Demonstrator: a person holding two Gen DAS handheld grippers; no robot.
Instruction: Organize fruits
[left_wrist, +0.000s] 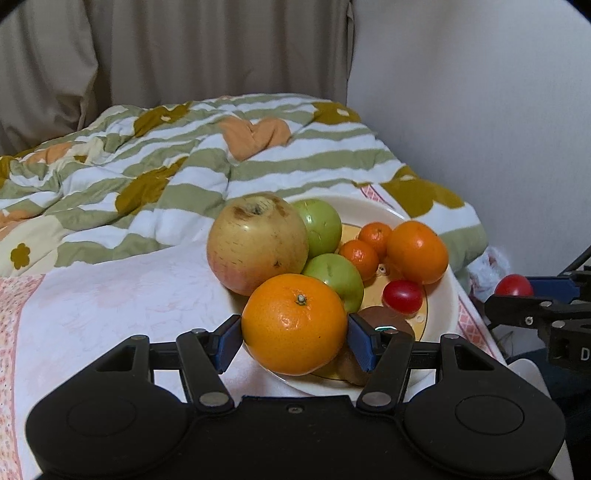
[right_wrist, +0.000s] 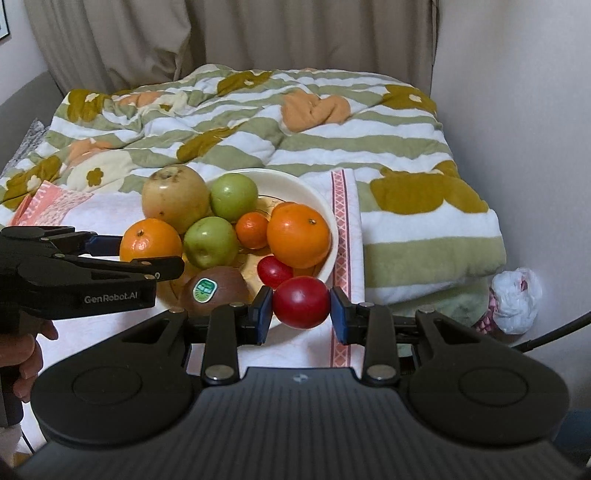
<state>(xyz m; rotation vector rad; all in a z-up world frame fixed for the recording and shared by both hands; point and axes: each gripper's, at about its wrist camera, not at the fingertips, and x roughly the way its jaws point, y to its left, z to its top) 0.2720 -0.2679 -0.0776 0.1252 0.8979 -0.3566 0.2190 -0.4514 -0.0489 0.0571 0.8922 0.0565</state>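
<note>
A bed covered with a white sheet edged in a pink patterned band carried the fruit, and a rumpled quilt in green and white stripes with mustard and orange flowers lay bunched behind it. Beige curtains hung at the back, a plain pale wall closed the right side, and a crumpled white plastic bag sat low beside the bed's right edge.

A round cream plate with a yellow centre rested on the sheet, holding a large yellowish apple, two small green apples, a small mandarin, a bigger orange, a small red tomato and a brown kiwi with a green sticker.

Both grippers pointed downward toward the plate from its near side. The left gripper was clamped on a round orange with a green stem scar, held over the plate's near left rim, its blue pads pressed against both sides. A hand gripped its handle. The right gripper was closed on a round red tomato, held just above the plate's near right rim.
</note>
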